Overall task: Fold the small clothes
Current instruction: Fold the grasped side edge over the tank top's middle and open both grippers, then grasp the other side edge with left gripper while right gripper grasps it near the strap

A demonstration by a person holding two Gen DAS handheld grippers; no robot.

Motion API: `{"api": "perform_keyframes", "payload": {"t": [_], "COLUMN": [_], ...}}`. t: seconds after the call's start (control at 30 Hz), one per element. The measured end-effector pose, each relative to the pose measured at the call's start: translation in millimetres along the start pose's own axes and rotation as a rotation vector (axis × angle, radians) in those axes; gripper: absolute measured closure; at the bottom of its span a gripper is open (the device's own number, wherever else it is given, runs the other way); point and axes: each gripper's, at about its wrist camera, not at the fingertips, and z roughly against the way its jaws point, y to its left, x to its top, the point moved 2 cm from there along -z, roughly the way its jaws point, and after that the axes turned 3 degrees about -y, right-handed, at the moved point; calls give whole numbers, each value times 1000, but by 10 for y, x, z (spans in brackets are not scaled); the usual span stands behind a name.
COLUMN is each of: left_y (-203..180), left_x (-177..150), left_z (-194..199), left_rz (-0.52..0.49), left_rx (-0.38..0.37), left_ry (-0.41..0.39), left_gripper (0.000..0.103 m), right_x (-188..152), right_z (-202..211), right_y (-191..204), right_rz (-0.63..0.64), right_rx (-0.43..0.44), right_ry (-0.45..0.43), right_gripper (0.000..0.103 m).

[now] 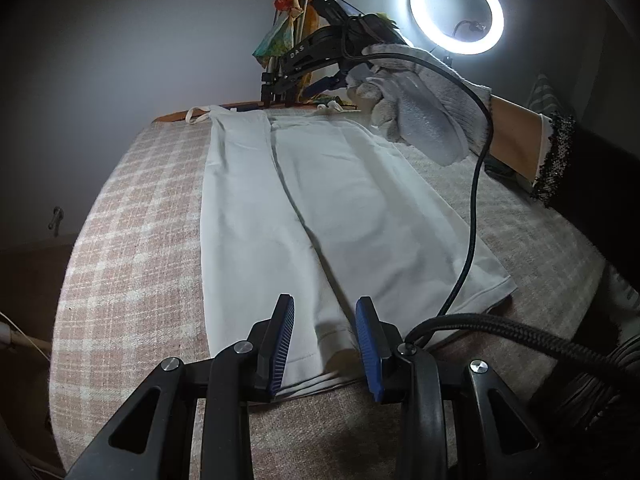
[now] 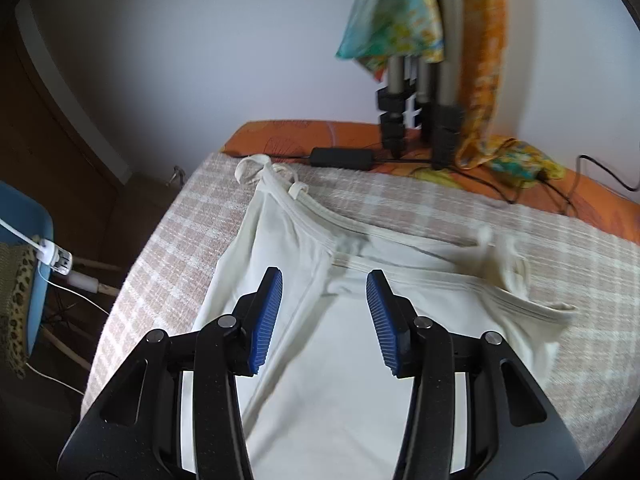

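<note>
The tabletop (image 1: 132,240) is covered by a pink and white checked cloth (image 2: 168,248), with an orange patterned cover (image 2: 280,136) showing along its far edge by the pale wall. On the checked cloth lies a white garment (image 1: 320,208), spread flat lengthwise with one long side folded over so a crease runs down its middle; its hemmed end is at the near edge and its strap end lies toward the wall. From the right wrist view the neckline binding and thin looped straps (image 2: 256,168) rest on the cloth near the orange cover, slightly rumpled. A lit ring light (image 1: 456,10) shines at the far right behind the table, and a tripod (image 2: 416,92) draped with orange and turquoise fabric (image 2: 400,12) stands on the orange cover beside a black power brick (image 2: 342,158) with trailing cords. To the left, off the table, a blue chair (image 2: 38,248) carries a leopard-print cloth and a white cable. The right tongs (image 1: 280,98), held by a gloved hand (image 1: 420,108) with a dark sleeve behind it, hover over the strap end of the garment; in their own view the blue pads (image 2: 266,320) stand apart above the white fabric, gripping nothing. The left tongs (image 1: 326,344) hang over the hemmed end, their pads (image 1: 284,344) also parted and released, with the hem lying beneath them but not pinched. A black cable (image 1: 476,184) loops across the garment's right side.
</note>
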Motion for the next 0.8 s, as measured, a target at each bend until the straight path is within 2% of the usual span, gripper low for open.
{"api": "perform_keyframes", "payload": {"t": [0.4, 0.57, 0.67, 0.8], "left_y": [-459, -731, -950, -1221], "left_x": [164, 210, 208, 204], "left_z": [30, -67, -126, -226], "left_rz": [-38, -79, -134, -225], "left_rx": [-19, -77, -115, -134], "left_ry": [-27, -7, 13, 35], "left_gripper": [73, 72, 68, 65], "right_x": [-217, -352, -449, -566], "right_z": [1173, 1508, 1650, 1753], "right_y": [-678, -994, -1162, -1332], "right_rz": [-69, -114, -133, -143], "right_rx": [-55, -72, -74, -80], "right_ry": [-88, -105, -105, -116], "right_gripper": [57, 57, 56, 45]}}
